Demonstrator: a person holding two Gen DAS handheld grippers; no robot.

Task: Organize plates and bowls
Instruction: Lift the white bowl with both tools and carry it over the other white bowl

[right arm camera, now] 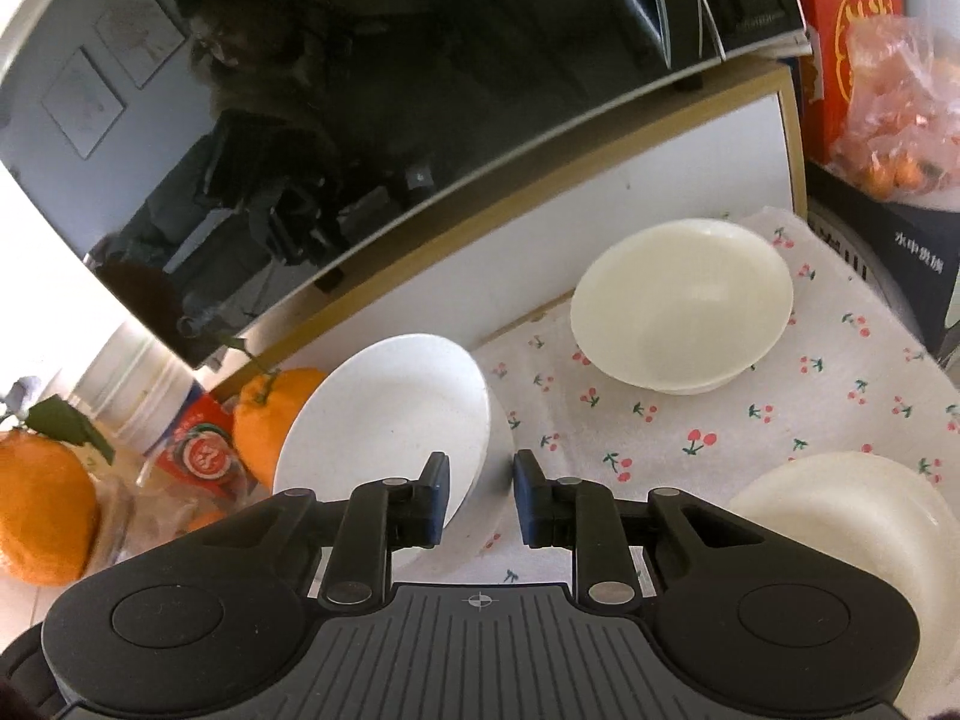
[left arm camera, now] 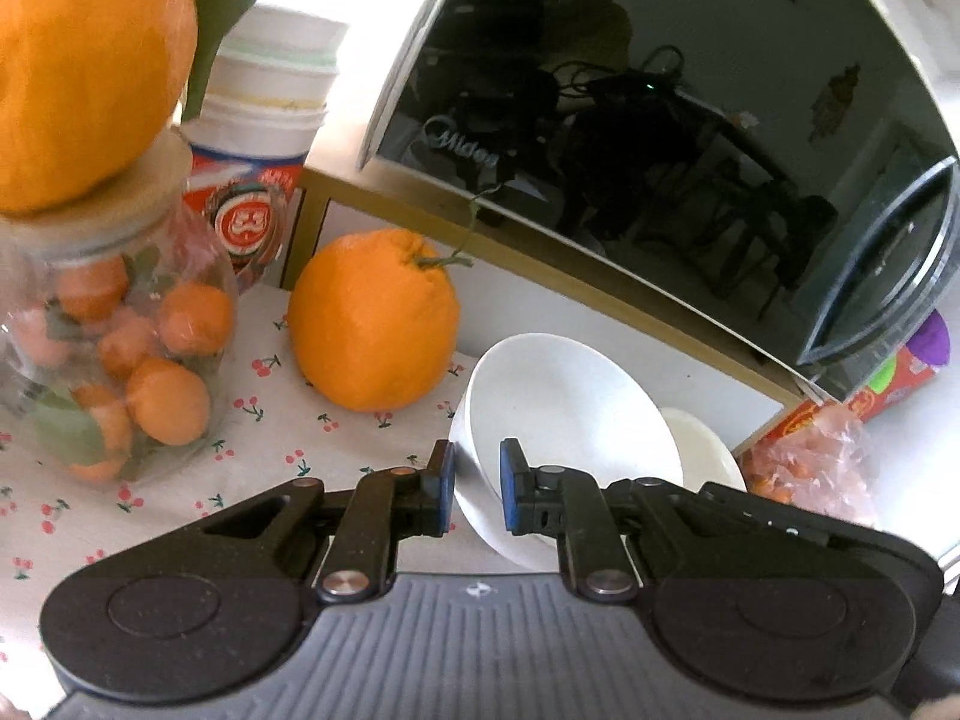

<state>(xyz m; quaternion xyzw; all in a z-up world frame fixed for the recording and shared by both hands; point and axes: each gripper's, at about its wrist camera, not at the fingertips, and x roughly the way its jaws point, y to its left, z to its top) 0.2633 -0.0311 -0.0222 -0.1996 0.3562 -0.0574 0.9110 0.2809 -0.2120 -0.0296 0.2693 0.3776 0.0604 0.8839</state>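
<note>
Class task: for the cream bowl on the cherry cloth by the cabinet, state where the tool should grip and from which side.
Grip the cream bowl by its near rim, one pad inside, one outside, coming from above on the open cloth side. The body looks too wide; the cabinet crowds its back.

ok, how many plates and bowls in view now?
3. White dish tilted beside the orange; cream bowl at the back of the cloth; cream dish at front right, partly hidden by the right gripper. Stacked ones underneath may be hidden.
</note>
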